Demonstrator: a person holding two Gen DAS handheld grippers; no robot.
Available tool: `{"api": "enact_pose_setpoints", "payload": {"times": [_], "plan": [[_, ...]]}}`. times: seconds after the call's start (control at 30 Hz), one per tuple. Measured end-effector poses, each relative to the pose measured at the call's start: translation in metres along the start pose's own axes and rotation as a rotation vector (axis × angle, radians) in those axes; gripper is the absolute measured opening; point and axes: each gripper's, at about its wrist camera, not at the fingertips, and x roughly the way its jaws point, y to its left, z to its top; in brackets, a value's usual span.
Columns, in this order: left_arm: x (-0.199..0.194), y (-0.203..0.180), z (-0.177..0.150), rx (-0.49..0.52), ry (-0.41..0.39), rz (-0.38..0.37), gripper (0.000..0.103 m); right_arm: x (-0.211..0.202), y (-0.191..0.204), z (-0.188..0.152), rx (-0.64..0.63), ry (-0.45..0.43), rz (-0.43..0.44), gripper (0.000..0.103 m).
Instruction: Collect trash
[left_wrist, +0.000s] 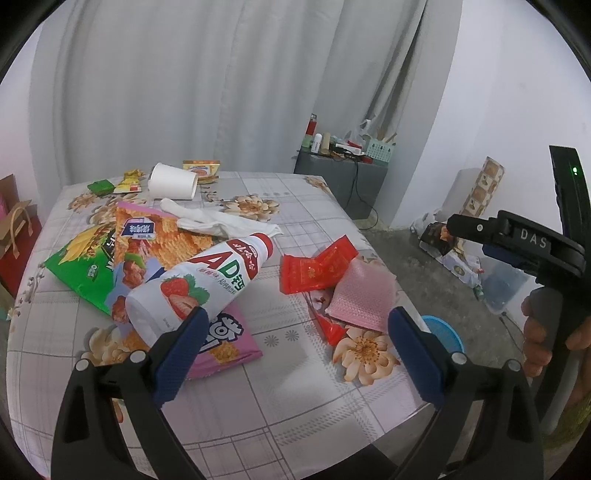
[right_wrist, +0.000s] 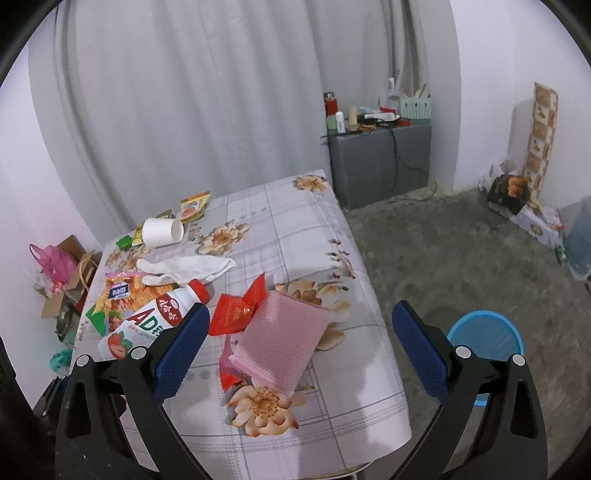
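Trash lies on a floral tablecloth table (left_wrist: 295, 387): a white AD milk bottle (left_wrist: 199, 284) on its side, snack bags (left_wrist: 147, 240), a pink snack bag (left_wrist: 225, 339), red wrappers (left_wrist: 317, 269), a pink bubble pouch (left_wrist: 362, 295), a white cloth (left_wrist: 221, 221) and a tipped white paper cup (left_wrist: 173, 181). My left gripper (left_wrist: 295, 354) is open and empty, above the table's near edge, its left finger by the bottle. My right gripper (right_wrist: 299, 354) is open and empty above the pink pouch (right_wrist: 284, 343). A blue bin (right_wrist: 484, 339) stands on the floor right of the table.
Small yellow and green packets (left_wrist: 122, 184) lie at the table's far left. A grey cabinet (right_wrist: 380, 162) with bottles stands by the curtain. Boxes and bags (right_wrist: 62, 288) sit on the floor at left, more clutter (right_wrist: 524, 206) along the right wall.
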Motion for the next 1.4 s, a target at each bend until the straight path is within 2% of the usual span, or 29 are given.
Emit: {"api": "enact_pose_setpoints", "payload": {"times": [0.43,0.63,0.73,0.9,1.1,1.4], "plan": [[0.006,0.003,0.000,0.016,-0.002,0.037,0.095,0.023,-0.005,0.001,0.037,0.083,0.008,0.095],[0.003,0.005,-0.002,0.019,-0.021,0.050,0.095,0.022,-0.009,0.000,0.058,0.088,0.034,0.095],[-0.001,0.003,-0.006,0.039,-0.032,0.050,0.095,0.015,-0.015,-0.003,0.075,0.084,0.051,0.095],[-0.005,0.002,-0.013,0.071,-0.054,0.026,0.095,0.005,-0.028,-0.008,0.093,0.080,0.032,0.095],[0.001,-0.004,-0.019,0.129,-0.045,0.010,0.095,0.009,-0.053,-0.024,0.157,0.115,0.039,0.088],[0.013,-0.007,-0.026,0.128,-0.030,0.012,0.095,0.064,-0.062,-0.039,0.275,0.288,0.215,0.077]]}}
